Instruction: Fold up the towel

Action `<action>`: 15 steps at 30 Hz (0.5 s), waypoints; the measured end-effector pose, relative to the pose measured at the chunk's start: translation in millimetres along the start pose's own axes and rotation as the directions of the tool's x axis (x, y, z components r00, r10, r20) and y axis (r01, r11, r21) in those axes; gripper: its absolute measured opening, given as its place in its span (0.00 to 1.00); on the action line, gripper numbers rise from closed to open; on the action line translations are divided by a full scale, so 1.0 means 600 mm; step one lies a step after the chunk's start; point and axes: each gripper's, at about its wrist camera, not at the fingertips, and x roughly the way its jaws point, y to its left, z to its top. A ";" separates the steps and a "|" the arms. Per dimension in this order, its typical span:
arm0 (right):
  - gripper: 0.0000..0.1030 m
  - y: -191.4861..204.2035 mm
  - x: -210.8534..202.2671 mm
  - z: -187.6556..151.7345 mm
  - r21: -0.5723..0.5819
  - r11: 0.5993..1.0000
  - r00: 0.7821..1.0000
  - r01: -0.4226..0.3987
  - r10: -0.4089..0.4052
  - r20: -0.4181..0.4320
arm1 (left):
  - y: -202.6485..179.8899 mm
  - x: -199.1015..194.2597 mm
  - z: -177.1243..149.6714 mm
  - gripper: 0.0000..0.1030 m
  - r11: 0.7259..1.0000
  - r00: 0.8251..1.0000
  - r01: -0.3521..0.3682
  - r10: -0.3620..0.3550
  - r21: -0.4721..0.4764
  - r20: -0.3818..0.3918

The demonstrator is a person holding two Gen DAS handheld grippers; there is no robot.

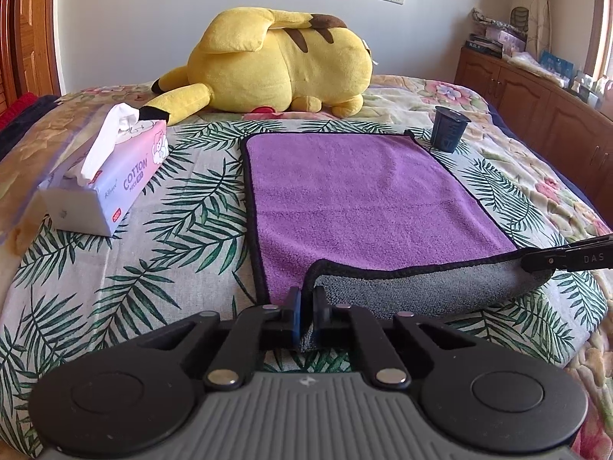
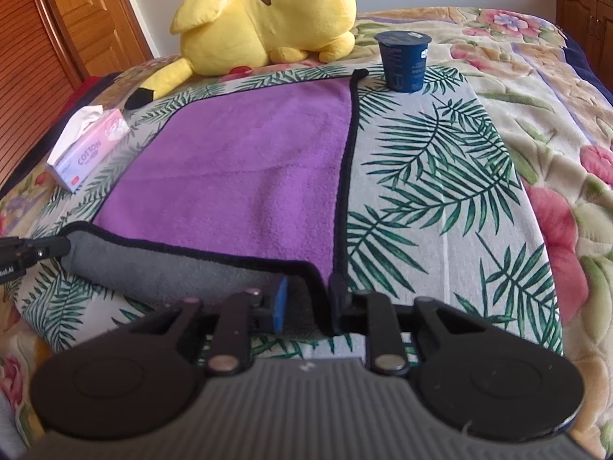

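Low over the bed, left gripper (image 1: 306, 308) and right gripper (image 2: 306, 303) each pinch the towel's (image 1: 364, 199) near corners.

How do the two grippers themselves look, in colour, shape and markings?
The left gripper and the right gripper look alike: a ribbed grey body with a small pale logo, two round black discs at the sides, black linkage bars with silver rivets, and black fingers with blue pads. Seen from the other camera, each finger bears white lettering. No cables or sleeves show.
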 end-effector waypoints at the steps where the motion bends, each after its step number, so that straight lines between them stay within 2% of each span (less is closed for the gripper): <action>1: 0.17 0.000 -0.001 0.000 -0.004 1.000 1.000 0.000 0.000 0.003 | -0.002 -0.002 0.000 0.00 1.000 1.000 0.003 -0.004 0.004 0.004; 3: 0.10 0.001 -0.004 0.002 -0.007 1.000 1.000 -0.002 0.003 0.010 | -0.004 -0.006 0.002 0.00 1.000 1.000 0.007 -0.007 0.007 0.015; 8: 0.05 0.001 -0.013 0.008 -0.019 1.000 0.999 -0.010 0.011 0.048 | -0.005 -0.020 0.010 0.00 1.000 0.999 0.009 -0.010 0.001 0.049; 15: 0.05 0.001 -0.026 0.019 -0.021 1.000 0.995 -0.015 0.017 0.102 | -0.005 -0.029 0.018 0.00 1.000 0.997 0.010 -0.009 -0.003 0.072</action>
